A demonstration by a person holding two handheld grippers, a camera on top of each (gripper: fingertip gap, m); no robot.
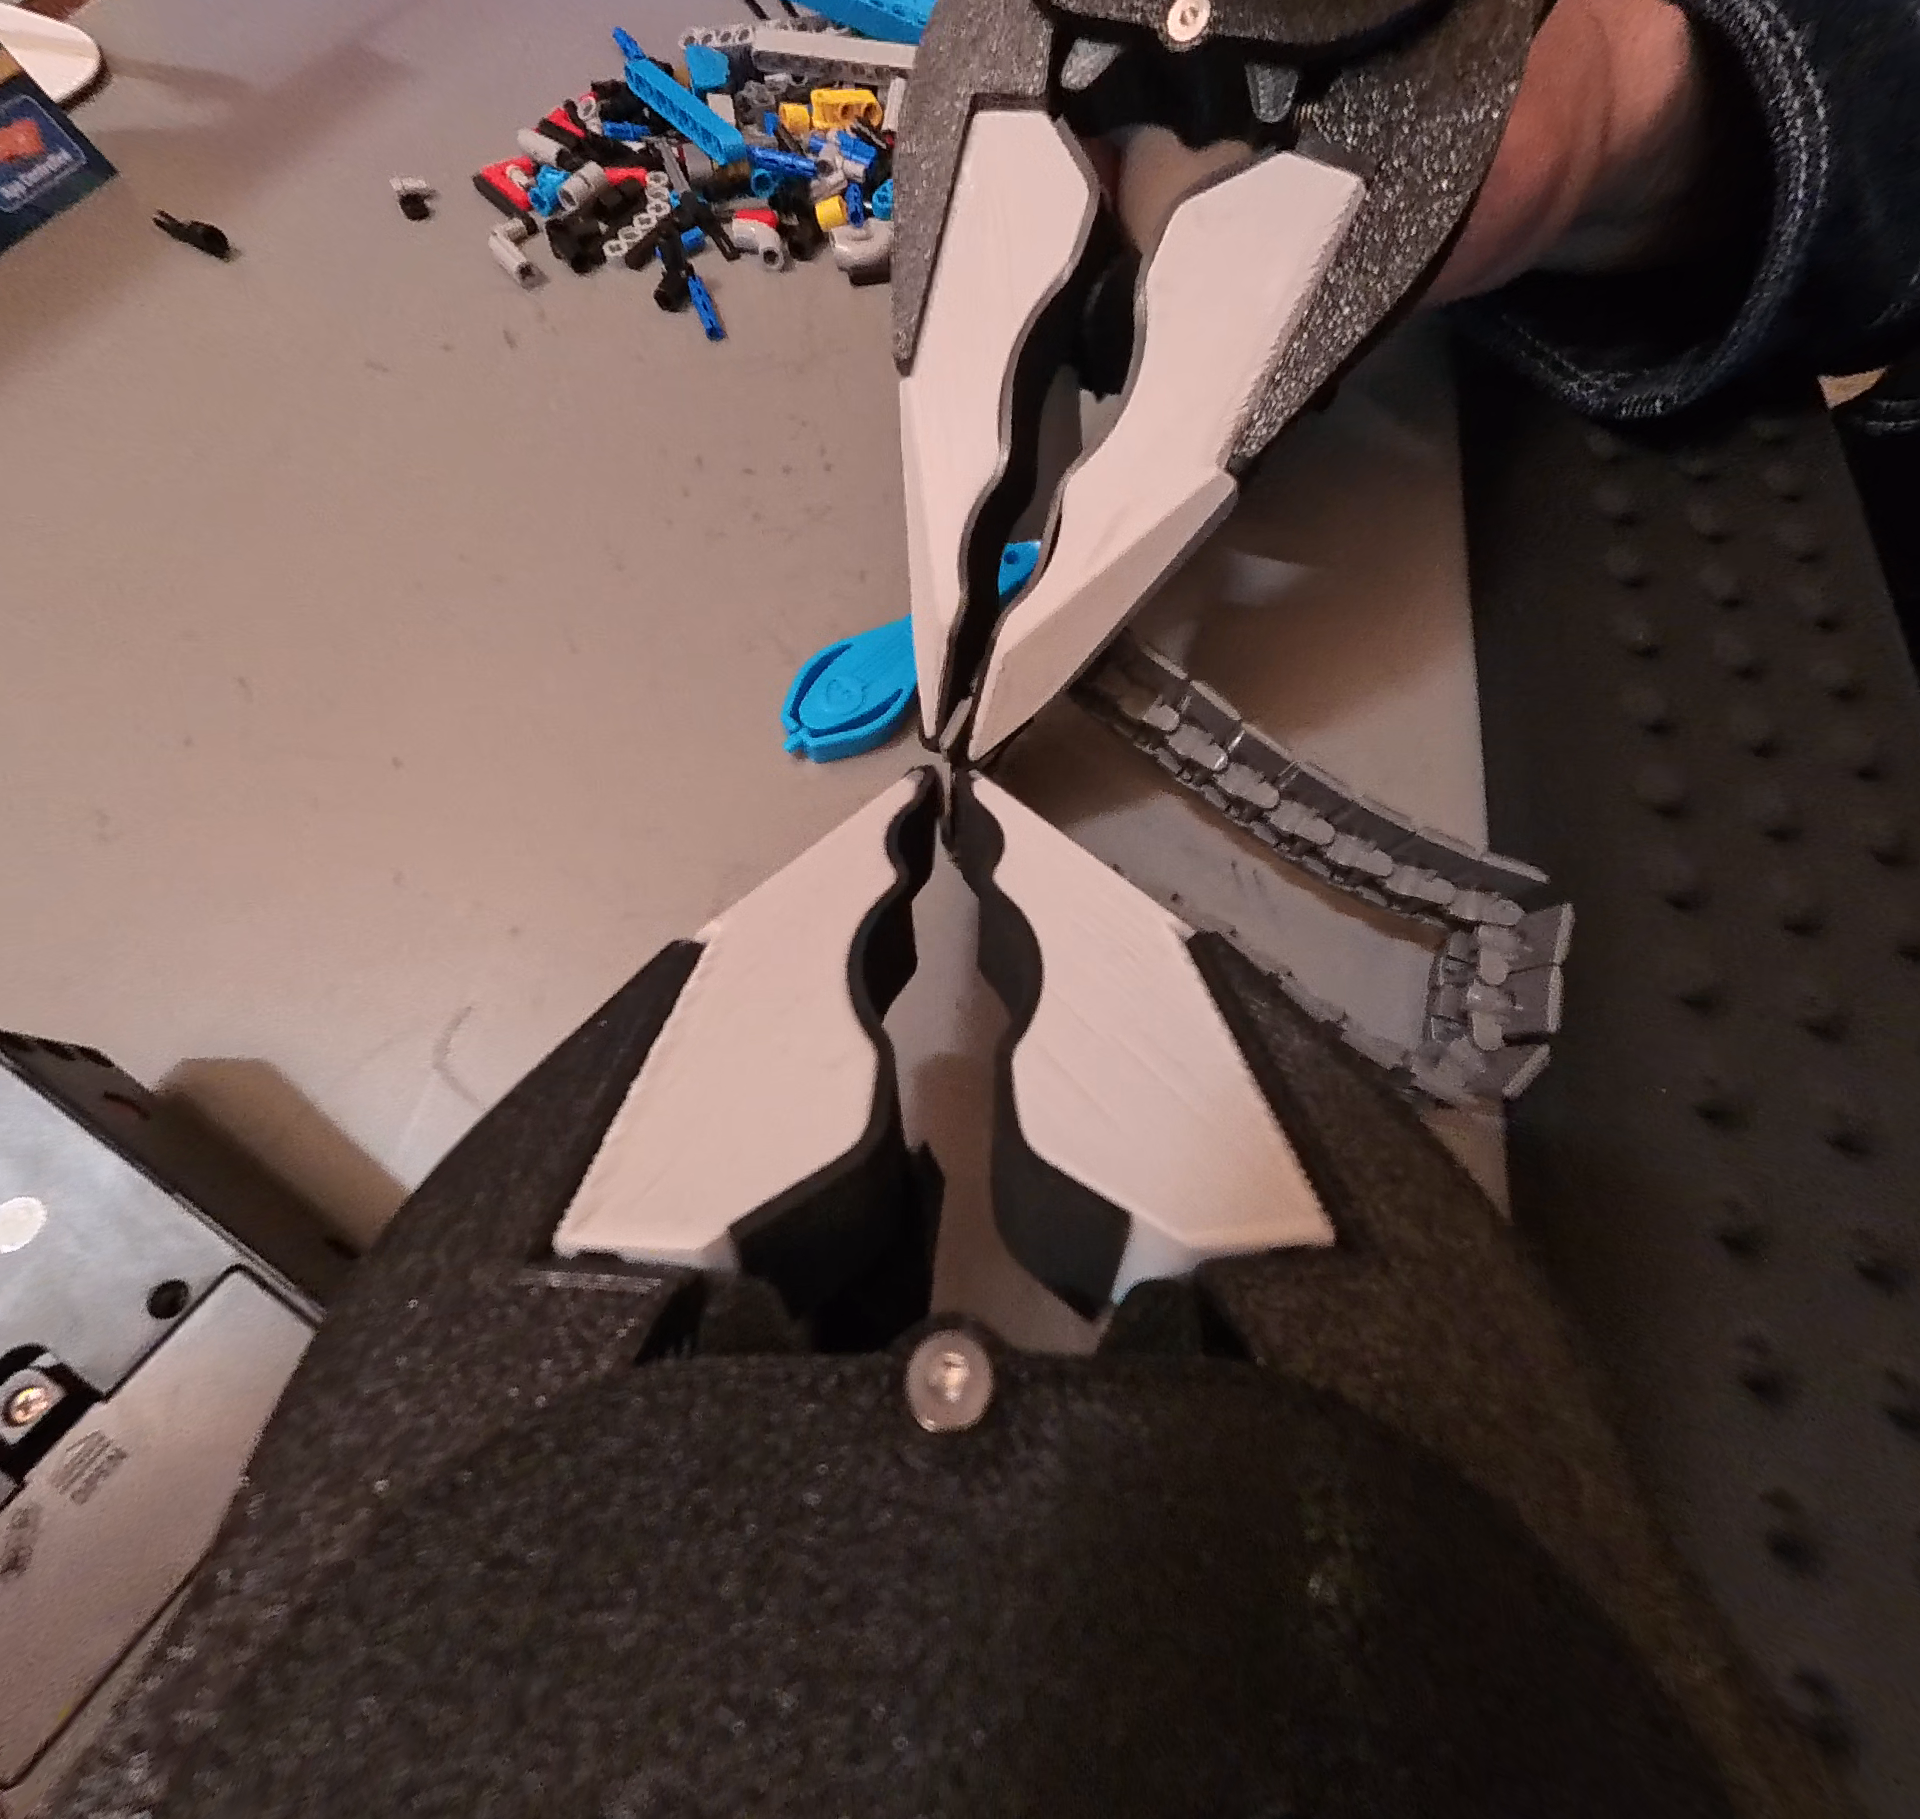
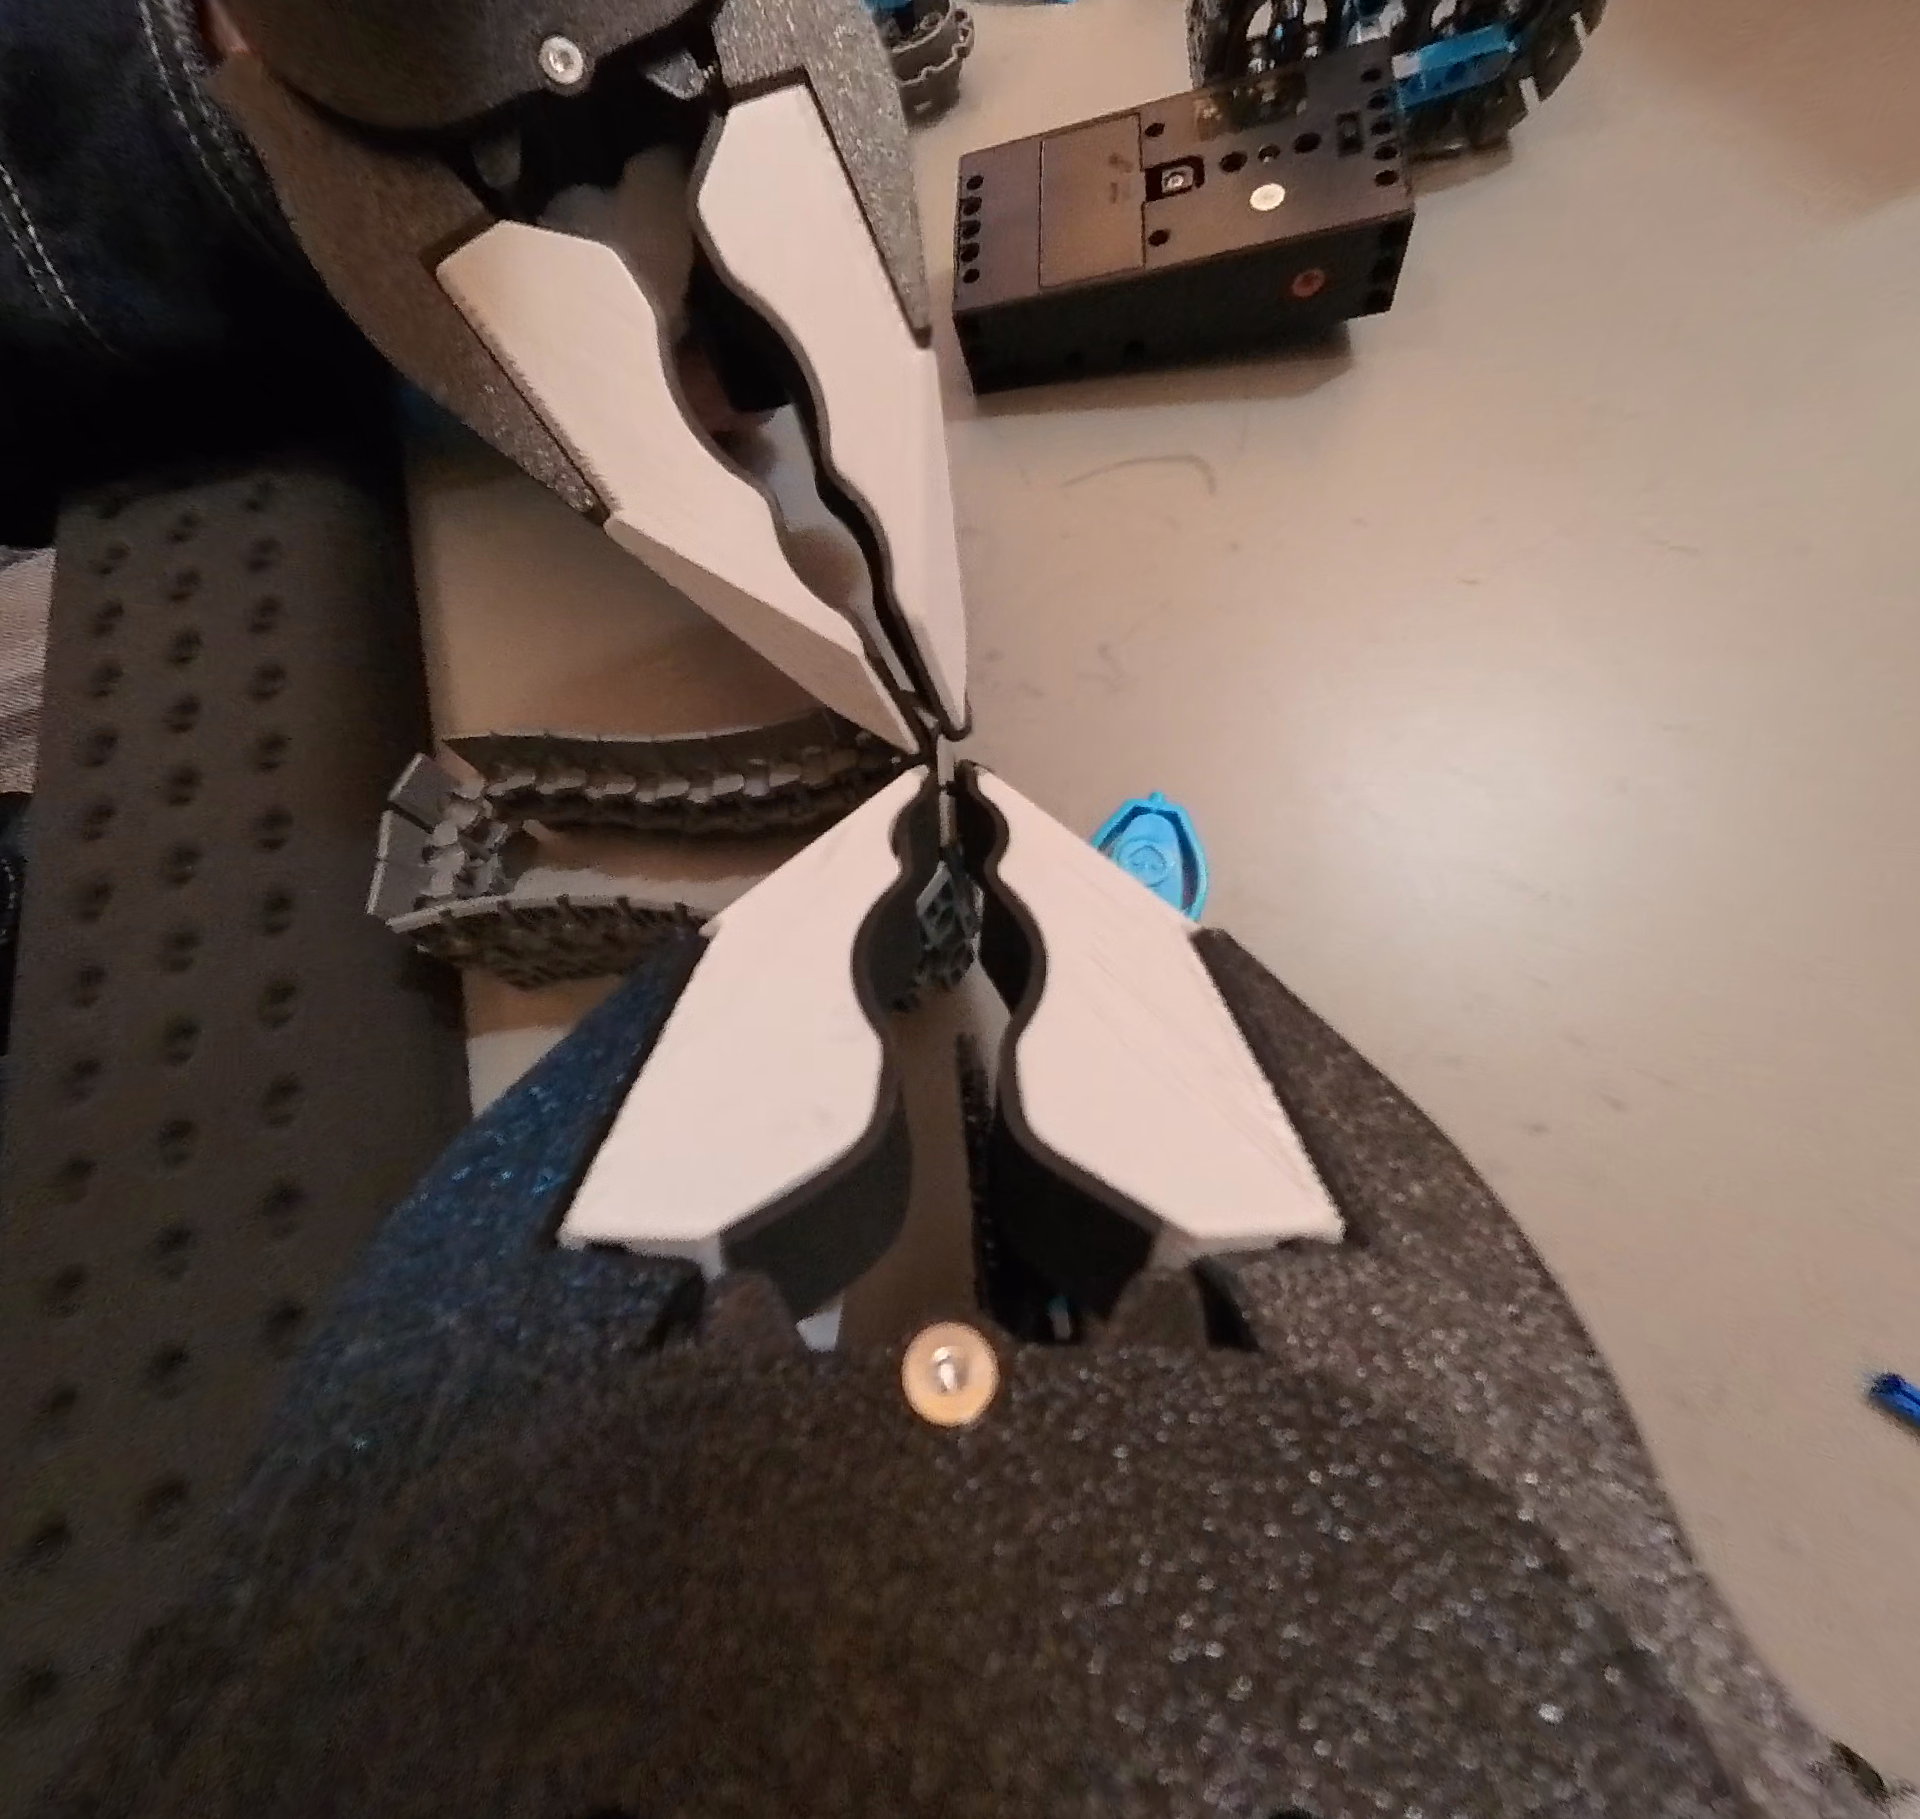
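Observation:
A grey linked track (image 1: 1351, 834) lies in a loop on the table, bent back on itself near the black mat; it also shows in the right wrist view (image 2: 644, 787). My left gripper (image 1: 943, 787) and right gripper (image 2: 943, 782) meet tip to tip over it. The right gripper is shut on one end of the track, with links showing between its fingers (image 2: 940, 917). The left gripper is shut, pinching the track's other end at its very tips. Each gripper shows in the other's view: the right (image 1: 951, 730), the left (image 2: 935, 718). A sleeved hand (image 1: 1621, 138) holds the right one.
A blue oval part (image 1: 847, 694) lies just beyond the tips. A pile of small building parts (image 1: 707, 180) sits farther back. A black battery box (image 2: 1174, 221), a wheeled model (image 2: 1403, 3) and a perforated black mat (image 1: 1714, 834) border the area. Both grippers' tips are close together, under 4 cm apart.

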